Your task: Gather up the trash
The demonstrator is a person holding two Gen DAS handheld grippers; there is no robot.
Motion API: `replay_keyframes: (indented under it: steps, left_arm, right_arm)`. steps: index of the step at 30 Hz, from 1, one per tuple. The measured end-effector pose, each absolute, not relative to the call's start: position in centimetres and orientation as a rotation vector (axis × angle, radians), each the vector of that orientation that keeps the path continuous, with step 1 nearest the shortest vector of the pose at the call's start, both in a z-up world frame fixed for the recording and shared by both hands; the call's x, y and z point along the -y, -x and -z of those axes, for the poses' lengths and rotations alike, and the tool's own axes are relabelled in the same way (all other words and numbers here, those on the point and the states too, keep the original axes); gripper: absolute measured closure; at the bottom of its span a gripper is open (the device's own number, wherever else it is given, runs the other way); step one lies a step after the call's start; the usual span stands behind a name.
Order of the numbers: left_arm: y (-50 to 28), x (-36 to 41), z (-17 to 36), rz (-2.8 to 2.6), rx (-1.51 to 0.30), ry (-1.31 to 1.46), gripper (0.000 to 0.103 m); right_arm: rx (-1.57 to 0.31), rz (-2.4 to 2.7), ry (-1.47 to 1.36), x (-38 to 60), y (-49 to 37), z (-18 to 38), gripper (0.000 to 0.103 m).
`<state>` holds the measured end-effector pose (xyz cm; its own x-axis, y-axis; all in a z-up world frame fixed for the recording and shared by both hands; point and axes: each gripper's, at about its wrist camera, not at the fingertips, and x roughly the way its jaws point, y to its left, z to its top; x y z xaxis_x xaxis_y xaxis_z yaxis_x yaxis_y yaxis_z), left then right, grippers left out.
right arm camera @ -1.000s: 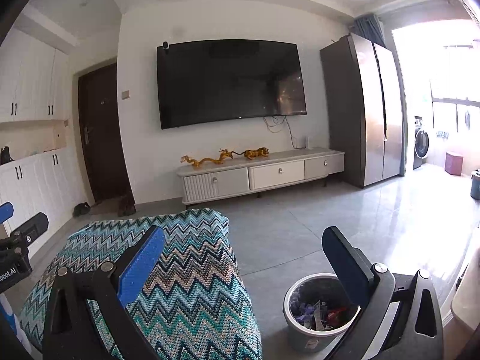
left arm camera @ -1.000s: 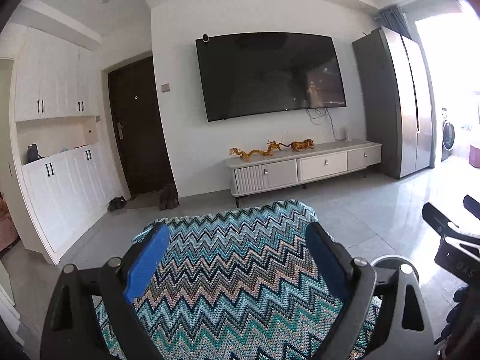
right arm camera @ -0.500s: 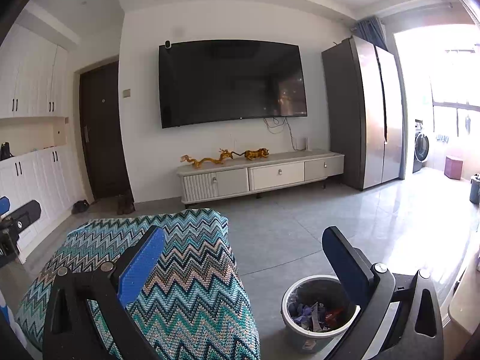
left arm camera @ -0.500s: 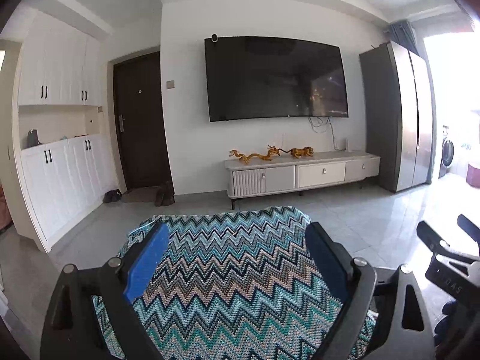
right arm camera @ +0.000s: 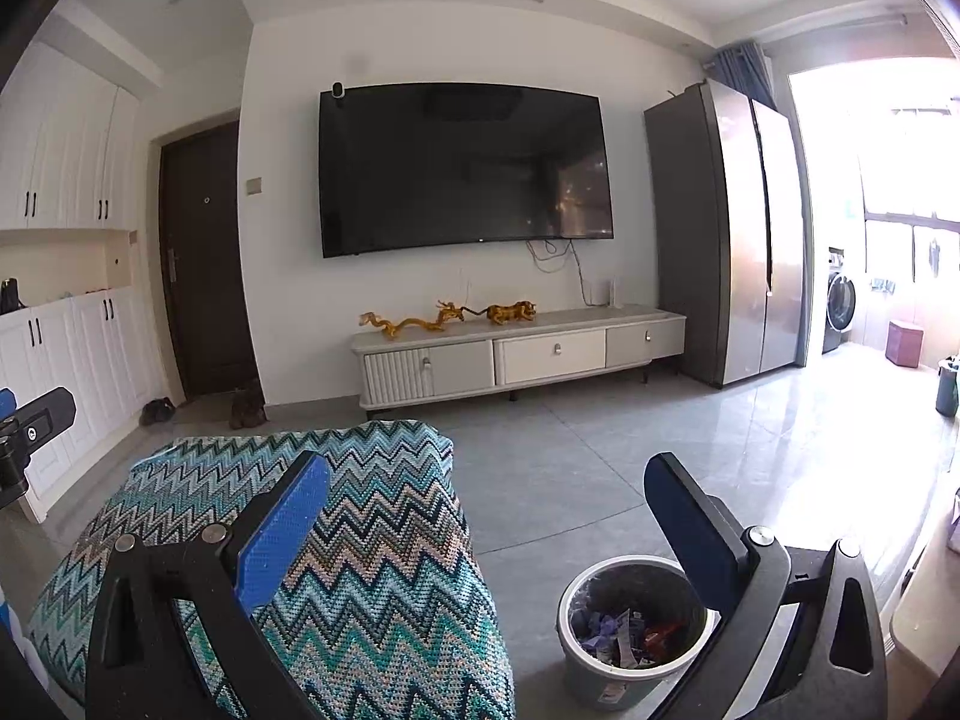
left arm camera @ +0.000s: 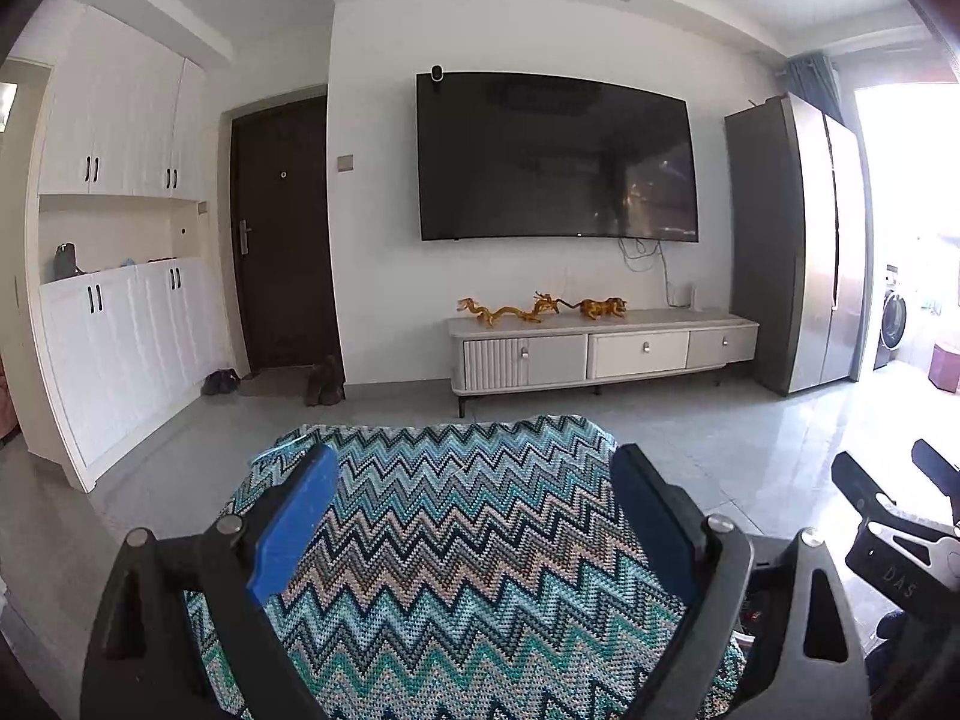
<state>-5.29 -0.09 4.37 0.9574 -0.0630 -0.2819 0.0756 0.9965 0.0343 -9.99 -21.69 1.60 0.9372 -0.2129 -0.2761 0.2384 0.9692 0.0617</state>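
Both the left gripper (left arm camera: 468, 516) and right gripper (right arm camera: 486, 525) hover with jaws wide and empty; next, find loose trash for the bin (right arm camera: 585, 681)

Left gripper (left arm camera: 471, 483): black angular frame with silver screws, two blue textured finger pads. Right gripper (right arm camera: 489, 489) matches it; white lettering "DAS" marks its black side, seen from the left camera.

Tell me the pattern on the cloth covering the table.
Zigzag chevrons in teal, navy and beige on the cloth; clearest in the left wrist view.
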Motion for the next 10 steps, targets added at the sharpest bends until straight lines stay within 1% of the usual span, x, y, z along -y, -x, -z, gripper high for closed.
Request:
replay_keyframes:
  steps: [10]
  left_arm:
    - [5.13,0.11,-4.14,0.069,-0.298,-0.041,0.011]
  right_arm:
    - [-0.275,0.228,-0.092,21.87,10.16,-1.62,0.000]
